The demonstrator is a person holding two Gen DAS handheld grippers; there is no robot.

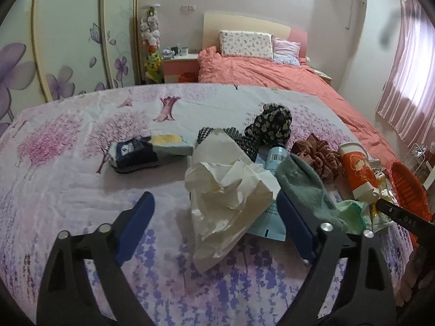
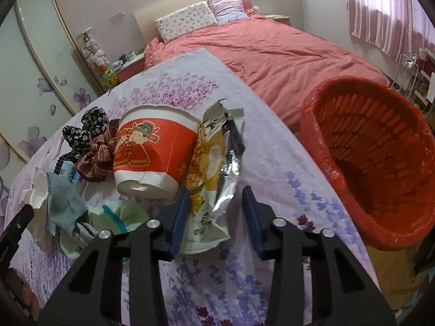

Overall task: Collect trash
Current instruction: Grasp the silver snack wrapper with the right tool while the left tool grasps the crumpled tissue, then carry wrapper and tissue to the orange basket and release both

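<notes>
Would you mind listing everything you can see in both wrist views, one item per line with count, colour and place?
crumpled tissue: one, white, between the left fingers
paper cup: one, red and white, on its side mid-table
snack wrapper: one, yellow and silver, between the right fingers
bin: one, red, at the table's right edge
green cloth: one, grey-green, right of the tissue
scrunchies: three, black floral, brown check, black-white, behind the pile
small bottle: one, light blue, under the scrunchies
flat box: one, navy and pale blue, left of the pile
tablecloth: one, lavender print
bed: one, coral cover, behind
left gripper: open
right gripper: open
</notes>
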